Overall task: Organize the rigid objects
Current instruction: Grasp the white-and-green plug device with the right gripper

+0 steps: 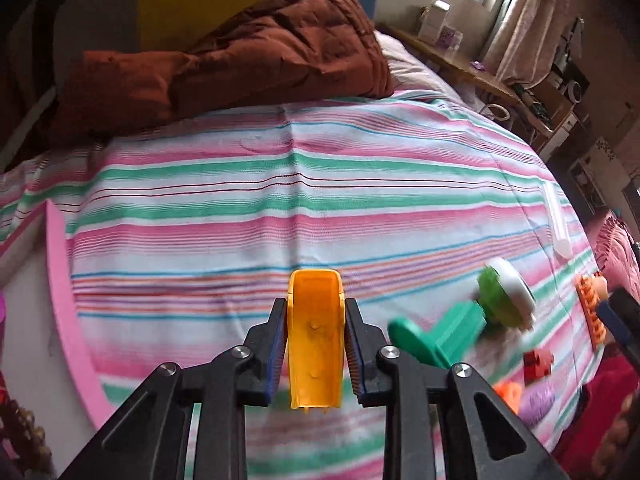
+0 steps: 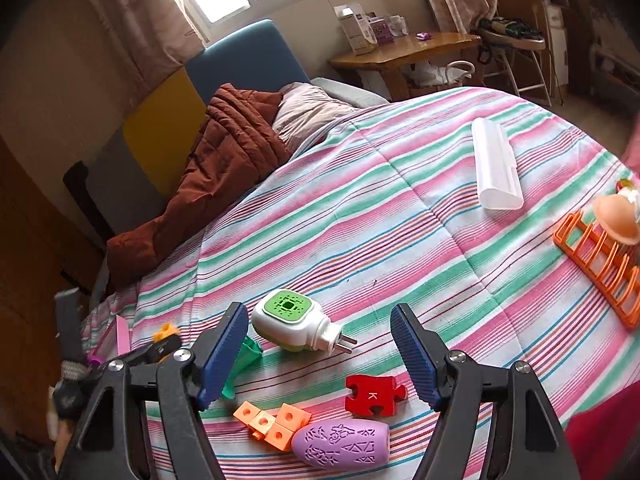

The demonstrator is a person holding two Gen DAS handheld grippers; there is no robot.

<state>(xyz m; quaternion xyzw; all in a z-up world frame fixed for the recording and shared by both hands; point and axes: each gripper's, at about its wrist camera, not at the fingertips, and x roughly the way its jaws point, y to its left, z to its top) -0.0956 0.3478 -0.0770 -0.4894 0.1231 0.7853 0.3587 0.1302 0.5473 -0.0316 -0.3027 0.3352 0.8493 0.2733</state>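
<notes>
My left gripper (image 1: 316,312) is shut on a yellow plastic trough-shaped piece (image 1: 315,340), held above the striped bedspread (image 1: 280,208). To its right lie a green plastic piece (image 1: 436,336), a white and green plug-in device (image 1: 506,296), a red puzzle piece (image 1: 538,364), orange cubes (image 1: 508,394) and a purple oval object (image 1: 540,402). My right gripper (image 2: 320,350) stands open over the bed, with nothing pressed between its fingers. Below it lie the red puzzle piece (image 2: 374,395), the orange cubes (image 2: 272,424) and the purple oval (image 2: 342,442). The plug-in device (image 2: 290,318) lies just ahead, and the green piece (image 2: 242,362) sits behind the left finger.
A pink box (image 1: 66,288) stands at the bed's left side. An orange rack (image 2: 600,260) with a peach round toy (image 2: 618,216) lies at the right, and a white case (image 2: 496,164) further back. A brown quilt (image 2: 224,168) covers the bed's head. A wooden table (image 2: 404,54) stands beyond.
</notes>
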